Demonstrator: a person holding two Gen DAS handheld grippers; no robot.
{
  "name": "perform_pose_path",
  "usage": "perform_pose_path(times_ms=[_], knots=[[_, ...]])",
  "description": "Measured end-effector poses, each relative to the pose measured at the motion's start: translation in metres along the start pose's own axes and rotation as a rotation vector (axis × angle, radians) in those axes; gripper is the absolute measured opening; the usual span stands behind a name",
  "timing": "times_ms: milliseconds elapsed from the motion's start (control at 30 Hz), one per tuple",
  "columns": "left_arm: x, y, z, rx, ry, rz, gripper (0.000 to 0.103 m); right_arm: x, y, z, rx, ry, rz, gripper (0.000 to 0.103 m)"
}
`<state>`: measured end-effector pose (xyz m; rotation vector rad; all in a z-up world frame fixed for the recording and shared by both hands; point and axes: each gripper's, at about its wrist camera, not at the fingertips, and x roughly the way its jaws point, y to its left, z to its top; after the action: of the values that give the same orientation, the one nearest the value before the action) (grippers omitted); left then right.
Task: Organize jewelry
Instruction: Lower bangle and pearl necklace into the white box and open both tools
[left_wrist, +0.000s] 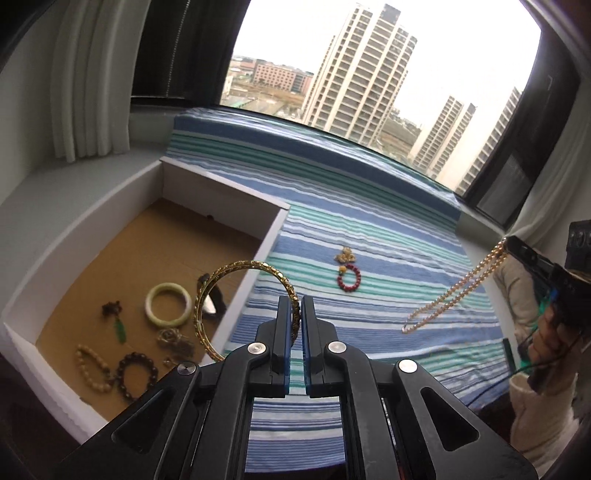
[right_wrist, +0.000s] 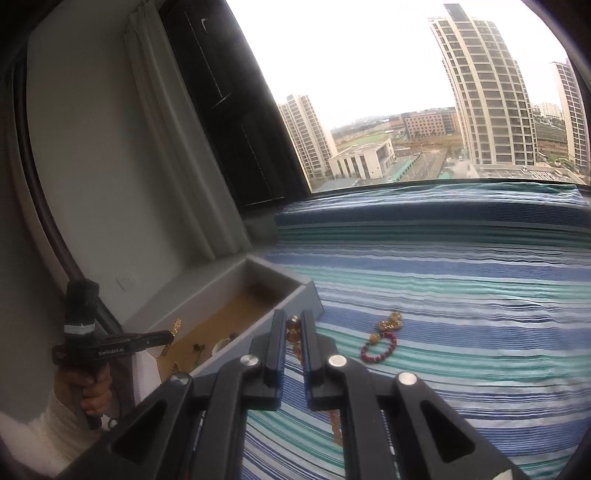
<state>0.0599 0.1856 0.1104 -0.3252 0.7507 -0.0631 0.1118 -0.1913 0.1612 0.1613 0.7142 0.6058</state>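
left gripper (left_wrist: 296, 314): clamped on the gold bangle (left_wrist: 236, 291), held over the box (left_wrist: 221, 192) edge
right gripper (right_wrist: 293, 332): pinching the bead necklace (left_wrist: 454, 291), dangling
risk: necklace swinging, could snag the red bracelet (left_wrist: 348, 277) on the striped cloth (left_wrist: 388, 236)

Wide window (left_wrist: 369, 74), grey daylight, high-rise towers (right_wrist: 487, 92) outside; white curtain (left_wrist: 88, 92); striped bedcover (right_wrist: 461, 288).

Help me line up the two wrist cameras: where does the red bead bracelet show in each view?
Left wrist: red bead bracelet lies on the striped cloth, centre, just beyond the left gripper.
Right wrist: it lies on the cloth right of the right gripper.
Shared landmark: the gold ornament touching its far side.
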Motion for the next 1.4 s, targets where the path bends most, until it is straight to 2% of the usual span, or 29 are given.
perform_pose_path(times_ms=[133, 300, 433, 600, 900, 1000, 1167, 1233, 1267, 1300, 1333, 1367, 1400], knots=[[-0.020, 0.043, 0.004, -0.058, -0.039, 0.099, 0.003, 0.023, 0.033, 0.019, -0.047, 0.005, 0.054, 0.008], [-0.023, 0.095, 0.005, -0.142, -0.044, 0.192, 0.003, 0.056, 0.080, 0.053, -0.108, -0.005, 0.133, 0.008], [-0.006, 0.127, 0.006, -0.168, -0.018, 0.243, 0.003, 0.091, 0.116, 0.077, -0.135, 0.008, 0.204, 0.008], [0.026, 0.161, 0.007, -0.194, 0.033, 0.288, 0.003, 0.149, 0.148, 0.092, -0.146, 0.049, 0.249, 0.008], [0.096, 0.184, 0.019, -0.226, 0.133, 0.292, 0.003, 0.264, 0.168, 0.089, -0.129, 0.127, 0.225, 0.008], [0.123, 0.188, 0.016, -0.237, 0.179, 0.298, 0.003, 0.304, 0.165, 0.074, -0.148, 0.180, 0.173, 0.008], [0.153, 0.192, 0.009, -0.224, 0.234, 0.346, 0.005, 0.360, 0.150, 0.032, -0.183, 0.297, 0.068, 0.008], [0.158, 0.193, 0.007, -0.216, 0.243, 0.376, 0.015, 0.368, 0.141, 0.017, -0.170, 0.332, 0.048, 0.010], [0.157, 0.192, 0.006, -0.216, 0.245, 0.383, 0.040, 0.366, 0.136, 0.012, -0.161, 0.339, 0.041, 0.010], [0.154, 0.191, 0.005, -0.220, 0.236, 0.391, 0.065, 0.367, 0.133, 0.009, -0.156, 0.343, 0.026, 0.019], [0.147, 0.189, 0.005, -0.224, 0.216, 0.403, 0.071, 0.364, 0.129, 0.006, -0.152, 0.347, 0.012, 0.031], [0.140, 0.186, 0.004, -0.219, 0.194, 0.411, 0.074, 0.359, 0.126, 0.005, -0.148, 0.344, -0.003, 0.062], [0.133, 0.182, 0.005, -0.209, 0.180, 0.411, 0.075, 0.353, 0.121, 0.004, -0.140, 0.331, -0.014, 0.084]])
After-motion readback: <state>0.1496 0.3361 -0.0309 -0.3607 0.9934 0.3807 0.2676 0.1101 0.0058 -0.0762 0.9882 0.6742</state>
